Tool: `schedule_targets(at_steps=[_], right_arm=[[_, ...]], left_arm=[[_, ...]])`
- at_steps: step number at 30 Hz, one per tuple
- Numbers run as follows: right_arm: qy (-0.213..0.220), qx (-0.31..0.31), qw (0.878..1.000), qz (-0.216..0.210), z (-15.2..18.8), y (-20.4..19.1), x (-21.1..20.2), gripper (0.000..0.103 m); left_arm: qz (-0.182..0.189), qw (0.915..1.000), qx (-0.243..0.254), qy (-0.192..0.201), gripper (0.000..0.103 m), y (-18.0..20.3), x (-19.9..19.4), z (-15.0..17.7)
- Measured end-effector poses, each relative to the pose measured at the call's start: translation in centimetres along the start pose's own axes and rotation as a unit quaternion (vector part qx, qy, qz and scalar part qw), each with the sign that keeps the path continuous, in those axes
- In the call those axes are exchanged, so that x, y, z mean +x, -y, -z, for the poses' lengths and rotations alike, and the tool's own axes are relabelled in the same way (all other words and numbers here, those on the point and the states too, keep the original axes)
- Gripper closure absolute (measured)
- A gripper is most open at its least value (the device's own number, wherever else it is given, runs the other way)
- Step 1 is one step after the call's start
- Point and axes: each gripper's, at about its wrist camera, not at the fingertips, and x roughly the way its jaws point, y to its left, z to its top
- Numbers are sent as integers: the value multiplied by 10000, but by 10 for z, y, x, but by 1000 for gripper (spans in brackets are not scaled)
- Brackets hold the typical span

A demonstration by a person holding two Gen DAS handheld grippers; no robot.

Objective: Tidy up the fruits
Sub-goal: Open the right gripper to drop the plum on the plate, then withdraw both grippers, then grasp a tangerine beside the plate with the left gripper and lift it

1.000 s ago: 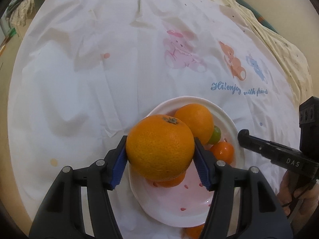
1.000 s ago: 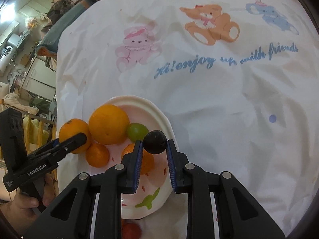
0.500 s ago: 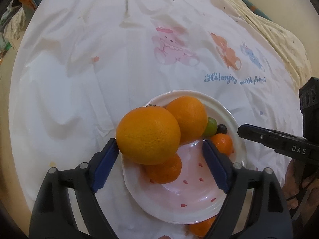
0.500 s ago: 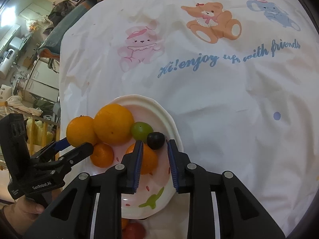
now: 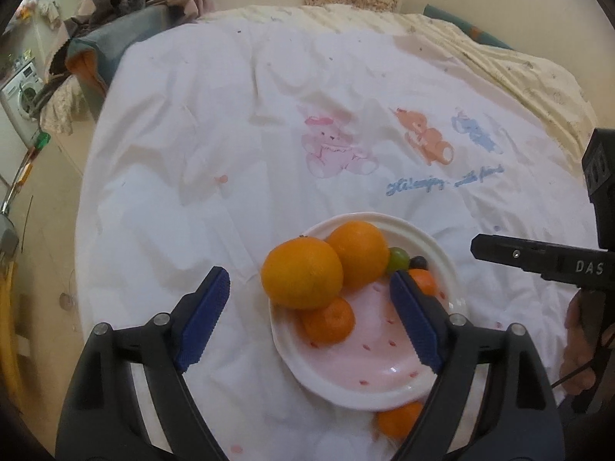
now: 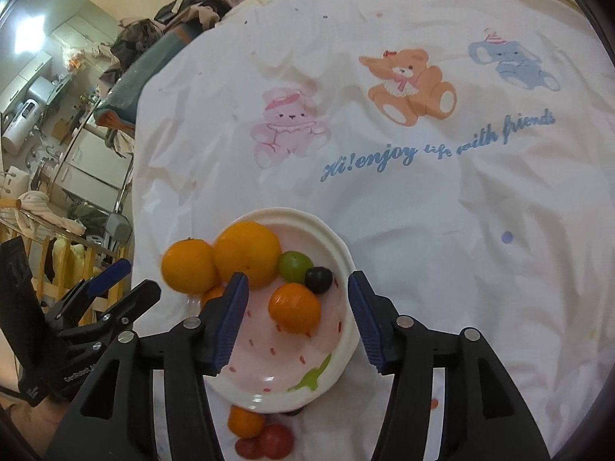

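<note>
White cloth (image 6: 423, 230) printed with a pink bunny, an orange bear and a blue elephant covers the worktop, and the pink-and-white plate (image 5: 338, 384) sits at its near edge. Starting at the left: the left claw (image 5: 309, 320) hangs over the plate's left rim, blue pads spread wide, nothing gripped. Between and just beyond those pads sits a big orange (image 5: 301, 273), perched on the rim and leaning against a second big orange (image 5: 359, 255) behind it. Tucked under the front one is a small mandarin (image 5: 328, 320). Moving right across the plate: a green grape (image 6: 294, 266), a dark grape (image 6: 319, 279) touching it, and another mandarin (image 6: 294, 307) just in front of them. Over that mandarin hovers the right claw (image 6: 298, 320), its jaws opening, and the pads press on nothing; the fruit lies loose on the plate below. Off the plate, at its near edge on the cloth, a lone mandarin (image 6: 244, 420) rests beside two small red fruits (image 6: 275, 440), possibly cherry tomatoes, though the claw partly hides them. Far right in the left wrist view, a hand (image 5: 584, 345) grips the right claw's handle.
</note>
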Motion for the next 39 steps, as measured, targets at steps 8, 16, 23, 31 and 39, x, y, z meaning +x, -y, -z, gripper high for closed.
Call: schedule_targets(at_steps=[8,16,23,31,39], right_arm=[[274,-43,9995,-166,29,-9,-36,43],[613,319,9976,-96,59,-6,-67,42],[670,831,9942,-138,91,6,-81,42],[604,1126,9918,31,106,26,-82,42],[570,1556,9862,-51,104,47,-80,42]], left_arm=[[192,9996,95,188,20,14,-47,25],[-16,9998,36,-219,20,13,-38,53],[198,9964,2,-828,20,24,-13,75],[359,9936,54,-1073,20,44,1,81],[546,9888,125,-1381,28,55,18,91]])
